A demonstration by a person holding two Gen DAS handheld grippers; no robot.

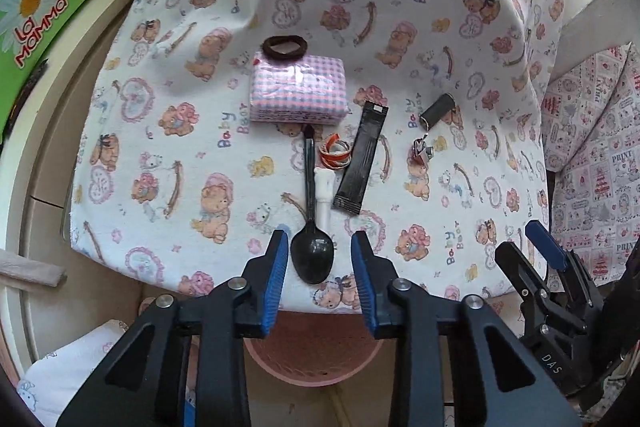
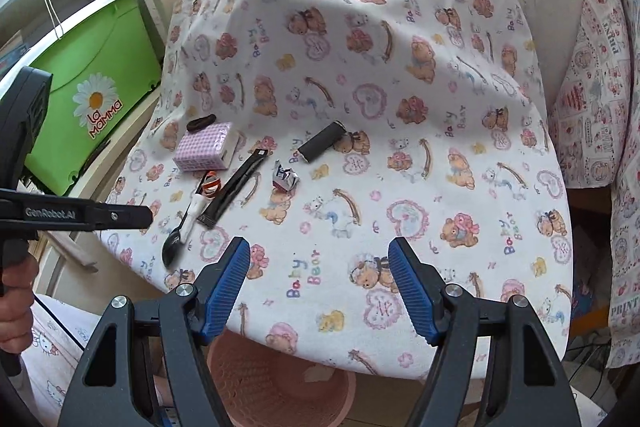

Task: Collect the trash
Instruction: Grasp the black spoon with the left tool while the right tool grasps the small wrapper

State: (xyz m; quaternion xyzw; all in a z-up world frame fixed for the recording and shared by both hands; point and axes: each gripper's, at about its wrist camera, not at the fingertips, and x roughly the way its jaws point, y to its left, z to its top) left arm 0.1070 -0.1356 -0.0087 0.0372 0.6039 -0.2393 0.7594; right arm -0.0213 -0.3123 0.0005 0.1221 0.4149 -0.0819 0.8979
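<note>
Teddy-bear cloth covers the worktop (image 1: 160,147), with a pink basket (image 1: 312,355) under its near edge. Looks like nothing's been picked up yet: both hand-held grippers are wide and empty. The left hand-held gripper (image 1: 319,247) brackets the black spoon (image 1: 311,251); the sachet (image 1: 362,157), crumpled wrapper (image 1: 420,151) and orange strip (image 1: 335,155) lie just beyond the spoon. The right hand-held gripper (image 2: 319,267) hovers over bare cloth, so there's plenty of room. Next is probably closing on a scrap and carrying it back over the edge.

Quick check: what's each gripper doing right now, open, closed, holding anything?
Left gripper: jaws open, empty, either side of the black spoon.
Right gripper: jaws open, empty, above the cloth.
</note>
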